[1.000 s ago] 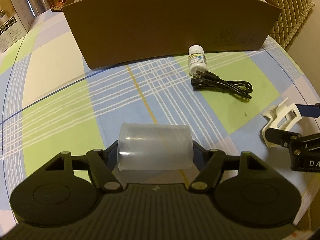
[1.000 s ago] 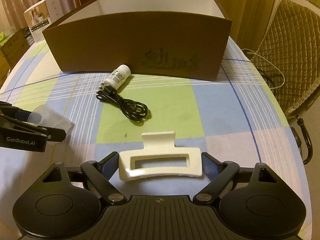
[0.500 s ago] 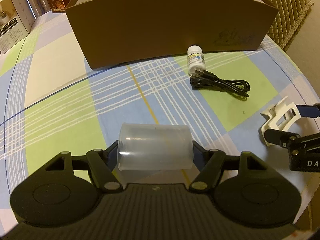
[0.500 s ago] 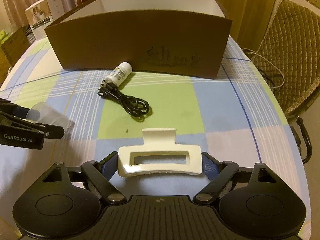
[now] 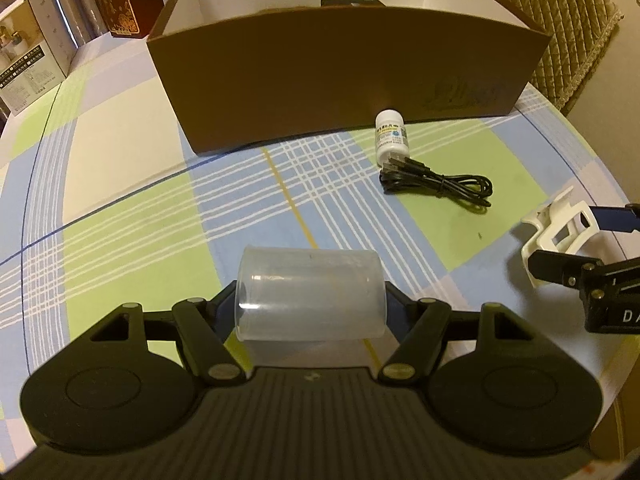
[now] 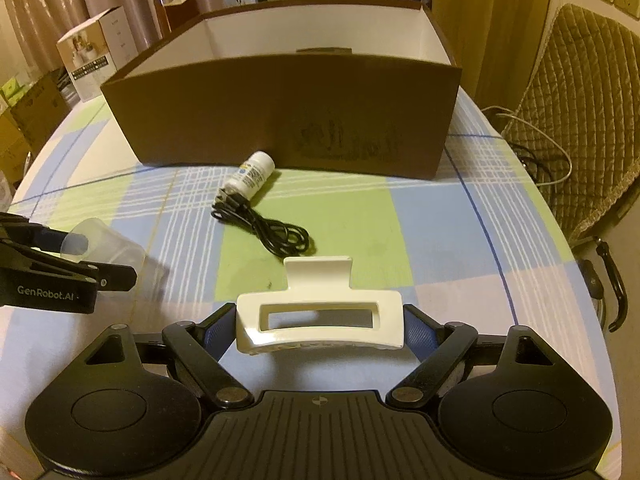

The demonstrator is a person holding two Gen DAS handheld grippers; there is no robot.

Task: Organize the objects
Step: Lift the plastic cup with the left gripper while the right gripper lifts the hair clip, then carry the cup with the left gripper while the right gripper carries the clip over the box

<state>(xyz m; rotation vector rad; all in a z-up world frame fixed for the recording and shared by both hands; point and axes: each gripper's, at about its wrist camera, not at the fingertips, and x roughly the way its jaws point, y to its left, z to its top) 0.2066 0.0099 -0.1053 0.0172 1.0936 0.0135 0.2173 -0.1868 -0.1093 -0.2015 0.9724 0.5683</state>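
The left gripper [image 5: 311, 300] held a clear cup [image 5: 310, 294] sideways across its jaws, which stood about half open and pressed on the cup's rim and base; the right gripper [image 6: 319, 320] gripped a white clip [image 6: 319, 312] end to end, jaws wide. Both hung low over the checked table [image 5: 132, 184], short of the brown box [image 5: 348, 76], which sat open at the far side with a dark item [image 5: 350, 1] already inside. A small bottle [image 5: 391, 136] lay on its side just before the box wall, touching the plug end of a coiled black cable [image 5: 438, 182]. The risk, as I judged it, lay in the carry: the cup was thin and smooth, so a squeeze could buckle it or a slack hold let it roll out. The clip was pinched only at its ends and might twist free. Too low an approach would knock either load on the near wall, or nudge the bottle and set it rolling
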